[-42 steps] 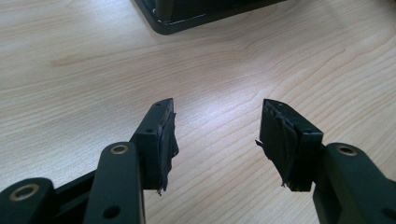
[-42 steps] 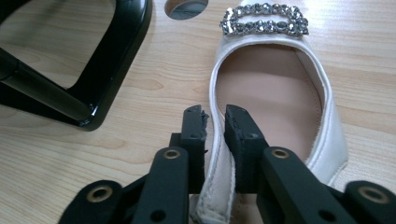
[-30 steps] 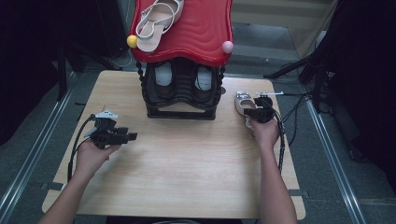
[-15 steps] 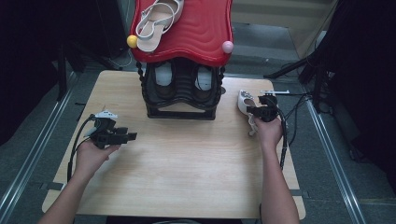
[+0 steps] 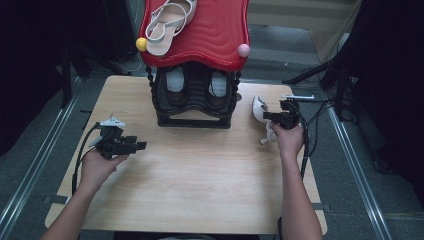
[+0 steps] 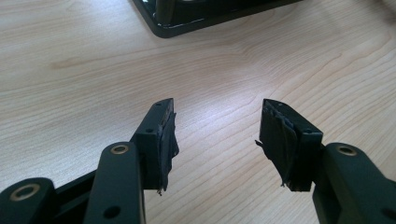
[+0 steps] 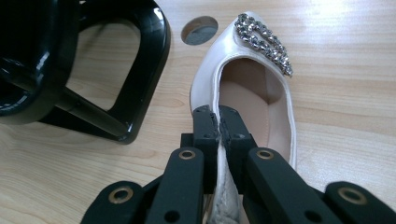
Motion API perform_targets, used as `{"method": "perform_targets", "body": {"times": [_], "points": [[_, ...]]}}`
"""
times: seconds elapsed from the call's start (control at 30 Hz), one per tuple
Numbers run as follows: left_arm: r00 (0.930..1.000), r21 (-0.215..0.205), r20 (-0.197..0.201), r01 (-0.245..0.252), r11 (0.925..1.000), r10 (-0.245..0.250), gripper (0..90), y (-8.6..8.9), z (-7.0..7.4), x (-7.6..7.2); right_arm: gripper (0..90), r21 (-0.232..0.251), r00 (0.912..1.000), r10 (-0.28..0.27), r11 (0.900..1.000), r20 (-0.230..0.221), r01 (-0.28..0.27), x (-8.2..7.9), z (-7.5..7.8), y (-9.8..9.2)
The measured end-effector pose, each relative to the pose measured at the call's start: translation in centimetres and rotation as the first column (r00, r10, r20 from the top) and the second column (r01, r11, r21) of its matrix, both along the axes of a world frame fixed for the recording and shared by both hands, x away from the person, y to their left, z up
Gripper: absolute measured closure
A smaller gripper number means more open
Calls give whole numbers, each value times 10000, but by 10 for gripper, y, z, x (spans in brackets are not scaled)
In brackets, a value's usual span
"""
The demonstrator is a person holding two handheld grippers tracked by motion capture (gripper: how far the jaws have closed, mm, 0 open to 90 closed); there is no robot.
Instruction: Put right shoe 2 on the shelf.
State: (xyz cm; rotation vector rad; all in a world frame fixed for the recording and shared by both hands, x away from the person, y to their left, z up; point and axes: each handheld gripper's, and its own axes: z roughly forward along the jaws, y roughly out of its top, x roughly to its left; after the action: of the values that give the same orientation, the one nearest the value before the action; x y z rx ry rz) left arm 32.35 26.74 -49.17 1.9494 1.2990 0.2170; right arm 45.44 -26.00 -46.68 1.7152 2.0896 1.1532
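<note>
I have my right gripper point(image 7: 218, 122) clenched on the white shoe's point(image 7: 252, 88) side wall beside the black rack point(image 5: 195, 97); my left gripper point(image 6: 215, 135) is released; next, I judge, comes lifting the shoe onto the rack.

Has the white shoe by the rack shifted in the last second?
Yes. The white shoe, clamped by the right gripper, has tilted upward beside the black rack.

Your wooden table point(image 5: 200, 190) is carrying a black shoe rack point(image 5: 195, 107) at back-centre, w/ a white shoe point(image 7: 261, 79) lying on the top just beside the rack's right.
</note>
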Motion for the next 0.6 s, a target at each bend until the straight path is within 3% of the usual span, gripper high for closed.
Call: {"method": "perform_targets", "body": {"times": [0.17, 0.27, 0.4, 0.6], "points": [[10000, -27, 67, 20, 10000, -20, 459, 1, 1, -1, 883, -53, 10000, -27, 10000, 68, 27, 2, 11, -4], [10000, -50, 7, 18, 10000, -17, 459, 1, 0, 0, 883, 195, 9999, -61, 9998, 147, 58, 1, 16, -6], [10000, -12, 2, 78, 10000, -78, 459, -1, 0, 0, 883, -6, 9999, 50, 10000, 110, -50, 2, 23, -3], [9999, -19, 44, 156, 9999, -156, 460, -2, 0, 1, 882, 479, 9998, 80, 9988, 187, -89, 4, 33, -1]]}}
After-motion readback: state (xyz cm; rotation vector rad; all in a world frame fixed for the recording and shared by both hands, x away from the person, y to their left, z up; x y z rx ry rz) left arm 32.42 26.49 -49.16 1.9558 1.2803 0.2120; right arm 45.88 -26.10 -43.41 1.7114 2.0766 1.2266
